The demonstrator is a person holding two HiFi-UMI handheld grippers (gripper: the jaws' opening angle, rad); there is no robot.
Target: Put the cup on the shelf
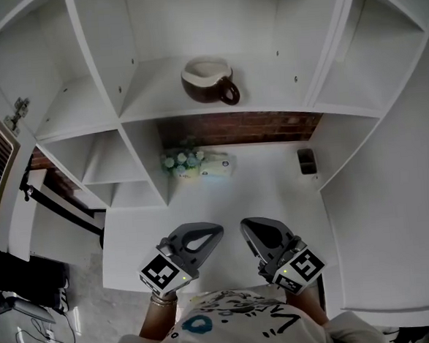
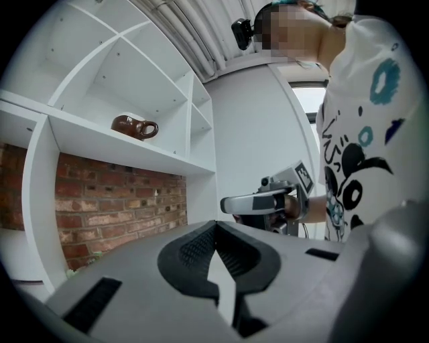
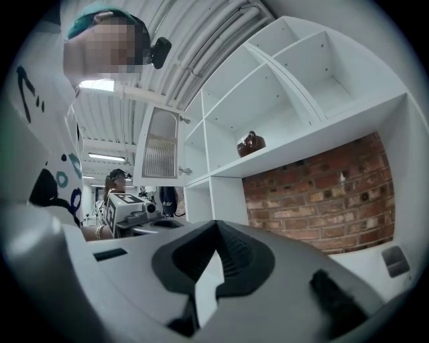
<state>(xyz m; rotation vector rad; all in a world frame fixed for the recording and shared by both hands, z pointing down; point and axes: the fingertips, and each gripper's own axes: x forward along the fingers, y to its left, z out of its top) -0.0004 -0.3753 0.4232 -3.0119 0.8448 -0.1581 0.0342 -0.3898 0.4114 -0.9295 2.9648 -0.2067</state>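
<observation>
A brown cup (image 1: 208, 80) with a pale inside stands upright on the white shelf (image 1: 157, 90), handle to the right. It also shows far off in the left gripper view, cup (image 2: 134, 126), and in the right gripper view, cup (image 3: 250, 144). My left gripper (image 1: 217, 230) hovers low over the near part of the table, jaws shut and empty. Beside it, my right gripper (image 1: 244, 226) is likewise shut with nothing held. Both are well below and in front of the cup.
White shelving compartments surround the cup's shelf, with a brick wall (image 1: 241, 128) behind the table (image 1: 274, 192). A small plant and pale box (image 1: 199, 164) sit at the table's back. A small dark holder (image 1: 307, 160) stands at the back right.
</observation>
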